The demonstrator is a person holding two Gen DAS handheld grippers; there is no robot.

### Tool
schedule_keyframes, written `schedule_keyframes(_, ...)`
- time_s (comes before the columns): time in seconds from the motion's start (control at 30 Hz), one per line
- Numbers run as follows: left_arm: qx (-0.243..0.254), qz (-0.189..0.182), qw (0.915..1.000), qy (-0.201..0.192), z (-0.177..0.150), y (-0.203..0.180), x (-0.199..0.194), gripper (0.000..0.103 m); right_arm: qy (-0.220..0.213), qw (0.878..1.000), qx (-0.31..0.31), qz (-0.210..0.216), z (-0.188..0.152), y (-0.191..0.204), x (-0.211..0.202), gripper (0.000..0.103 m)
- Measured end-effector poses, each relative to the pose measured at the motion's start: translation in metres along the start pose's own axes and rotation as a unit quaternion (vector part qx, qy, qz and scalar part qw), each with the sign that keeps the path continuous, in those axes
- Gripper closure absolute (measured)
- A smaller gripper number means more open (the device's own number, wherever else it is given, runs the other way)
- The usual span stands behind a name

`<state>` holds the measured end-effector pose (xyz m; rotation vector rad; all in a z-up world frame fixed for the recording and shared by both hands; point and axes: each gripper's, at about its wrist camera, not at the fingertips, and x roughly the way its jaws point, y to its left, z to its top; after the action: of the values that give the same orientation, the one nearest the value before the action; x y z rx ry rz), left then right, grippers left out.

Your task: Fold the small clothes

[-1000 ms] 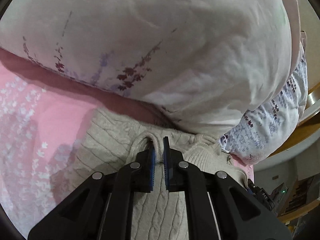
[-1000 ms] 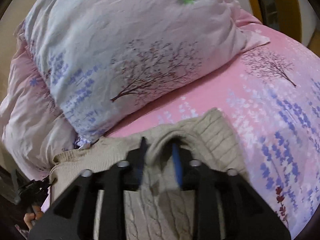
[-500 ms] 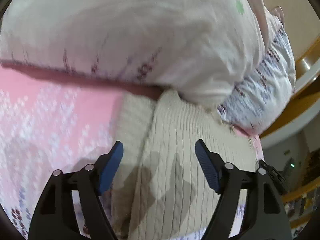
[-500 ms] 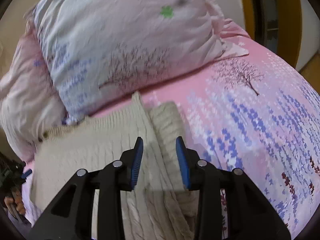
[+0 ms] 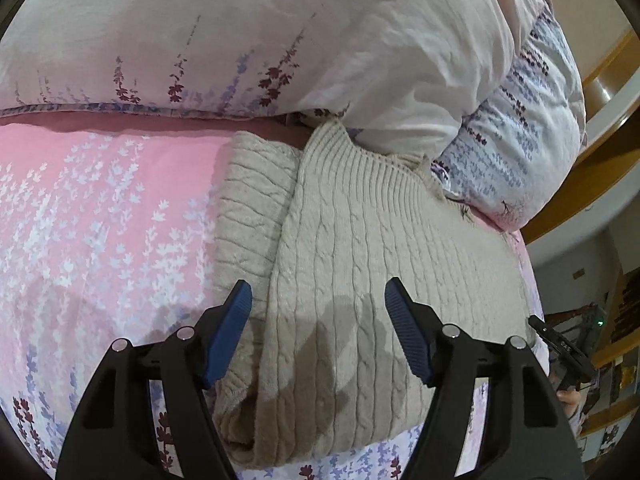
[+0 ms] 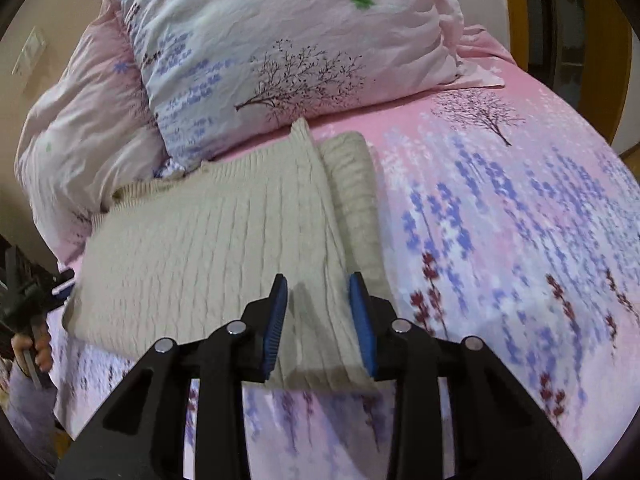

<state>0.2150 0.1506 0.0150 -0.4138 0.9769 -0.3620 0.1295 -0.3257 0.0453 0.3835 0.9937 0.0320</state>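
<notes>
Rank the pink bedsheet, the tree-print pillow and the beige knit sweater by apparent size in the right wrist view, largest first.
1. Pink bedsheet, filling most of the frame.
2. and 3. Tree-print pillow and beige knit sweater look alike; the sweater lies nearer the camera, so their order is unsure.

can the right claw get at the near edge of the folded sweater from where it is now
Probably yes. The right claw is open and hangs just above the sweater near its front edge, with nothing lying on that edge. The pillow sits only at the far end.

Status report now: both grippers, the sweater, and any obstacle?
Left gripper open, above the sweater. Right gripper open, nothing held. Sweater folded on the bed sheet. Pillow touches its far edge.
</notes>
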Motion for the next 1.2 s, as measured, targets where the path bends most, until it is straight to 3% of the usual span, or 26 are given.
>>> schedule_keyframes(0.13, 0.002, -0.002, 1.0, 0.0, -0.002, -0.001, 0.0, 0.033, 0.009, 1.0, -0.018, -0.013, -0.008, 0.003, 0.004, 0.074)
schedule_keyframes(0.17, 0.003, -0.003, 1.0, 0.0, -0.003, -0.001, -0.001, 0.033, 0.012, 1.0, -0.018, -0.012, -0.01, 0.003, 0.006, 0.08)
schedule_keyframes(0.2, 0.004, -0.002, 1.0, 0.001, -0.004, 0.0, -0.002, 0.033, 0.014, 1.0, -0.014, -0.007, -0.012, 0.002, 0.008, 0.094)
schedule_keyframes(0.3, 0.005, -0.002, 1.0, 0.0, -0.007, 0.0, -0.004, 0.033, 0.005, 1.0, 0.014, 0.008, -0.013, -0.006, 0.003, 0.093)
schedule_keyframes(0.37, 0.006, -0.002, 1.0, 0.001, -0.008, -0.001, -0.004, 0.033, -0.019, 1.0, 0.016, -0.004, -0.012, -0.007, -0.008, 0.084)
schedule_keyframes(0.43, 0.008, -0.002, 1.0, 0.003, -0.008, -0.003, -0.003, 0.033, -0.037, 0.999, -0.002, -0.032, -0.012, -0.005, -0.015, 0.056)
schedule_keyframes(0.47, 0.009, -0.001, 1.0, 0.003, -0.008, -0.004, -0.003, 0.033, -0.035, 0.999, -0.009, -0.031, -0.012, -0.003, -0.015, 0.057)
schedule_keyframes(0.57, 0.009, 0.0, 1.0, 0.002, -0.01, -0.004, -0.003, 0.033, -0.015, 1.0, -0.019, -0.017, -0.011, 0.0, -0.007, 0.085)
schedule_keyframes(0.67, 0.009, -0.001, 1.0, 0.001, -0.01, -0.003, -0.003, 0.033, 0.0, 0.999, -0.026, -0.025, -0.013, 0.002, 0.004, 0.086)
schedule_keyframes(0.73, 0.009, -0.002, 1.0, 0.001, -0.01, -0.002, -0.003, 0.033, 0.001, 1.0, -0.019, -0.019, -0.013, 0.0, 0.006, 0.094)
schedule_keyframes(1.0, 0.012, -0.008, 0.9999, 0.002, -0.013, -0.001, -0.004, 0.033, -0.011, 0.997, 0.052, 0.053, -0.03, -0.016, -0.033, 0.096)
schedule_keyframes(1.13, 0.014, -0.009, 0.9999, 0.001, -0.013, -0.001, -0.004, 0.033, 0.003, 0.999, 0.041, 0.006, -0.04, -0.011, -0.024, 0.095)
schedule_keyframes(1.2, 0.016, -0.007, 0.9999, 0.001, -0.014, -0.002, -0.005, 0.033, 0.012, 0.999, 0.045, 0.003, -0.039, -0.011, -0.015, 0.093)
